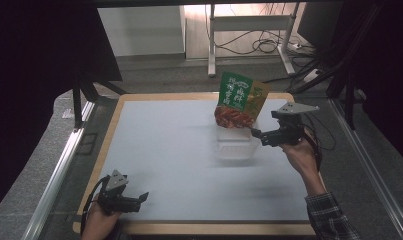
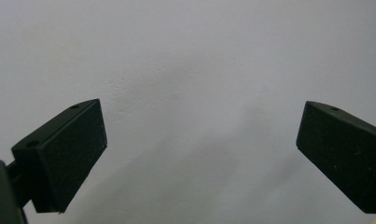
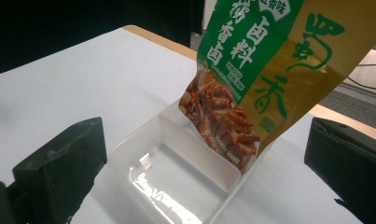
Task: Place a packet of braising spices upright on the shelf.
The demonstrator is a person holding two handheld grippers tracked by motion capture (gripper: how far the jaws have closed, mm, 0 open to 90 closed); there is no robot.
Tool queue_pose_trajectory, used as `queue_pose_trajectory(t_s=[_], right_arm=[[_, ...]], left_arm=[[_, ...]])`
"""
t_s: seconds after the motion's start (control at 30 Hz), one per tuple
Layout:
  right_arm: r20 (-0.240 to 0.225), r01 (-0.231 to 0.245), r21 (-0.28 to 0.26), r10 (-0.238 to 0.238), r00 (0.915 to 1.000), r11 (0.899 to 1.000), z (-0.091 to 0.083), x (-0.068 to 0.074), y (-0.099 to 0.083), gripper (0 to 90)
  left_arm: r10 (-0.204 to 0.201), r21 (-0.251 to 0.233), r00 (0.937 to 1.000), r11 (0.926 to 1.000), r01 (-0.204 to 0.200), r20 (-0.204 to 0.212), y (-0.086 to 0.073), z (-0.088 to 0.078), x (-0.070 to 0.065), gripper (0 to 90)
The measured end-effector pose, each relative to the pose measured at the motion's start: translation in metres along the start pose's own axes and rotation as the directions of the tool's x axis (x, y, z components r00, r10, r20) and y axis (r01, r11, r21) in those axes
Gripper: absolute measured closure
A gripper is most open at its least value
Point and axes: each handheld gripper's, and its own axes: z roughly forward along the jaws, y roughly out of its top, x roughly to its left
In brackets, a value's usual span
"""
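Standing green-and-gold snack pouch [image 3: 251, 70] in clear plastic tray [image 3: 176, 182], upper centre; right gripper [image 1: 256, 135] spread, beside; next: pinch pouch.

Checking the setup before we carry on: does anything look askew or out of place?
The snack packet stands tilted, its lower end in the clear container, leaning over the far wall. Nothing is spilled or damaged.

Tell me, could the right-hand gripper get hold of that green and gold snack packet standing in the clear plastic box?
Probably yes. The right gripper is open, facing the packet, which stands in the clear box with nothing between.
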Motion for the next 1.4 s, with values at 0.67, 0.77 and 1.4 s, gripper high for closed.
queue_pose_trajectory(t_s=[0.67, 0.77, 1.4], right_arm=[[-0.063, -0.01, 0.016, 0.011, 0.9979, 1.0, -0.015, 0.019, -0.044, 0.0], [-0.075, -0.013, 0.014, 0.014, 0.9971, 1.0, -0.016, 0.022, -0.047, 0.0], [-0.119, -0.002, 0.056, 0.009, 0.9928, 0.998, -0.023, 0.048, -0.096, 0.0]], left_arm=[[0.002, 0.005, 1.0, 1.0, -0.002, -0.002, 0.0, 0.0, 0.0, 1.8], [0.001, 0.005, 1.0, 1.0, -0.001, -0.001, 0.0, 0.0, 0.0, 1.8], [0.0, 0.005, 1.0, 1.0, 0.0, -0.002, 0.0, 0.0, -0.001, 1.8]])
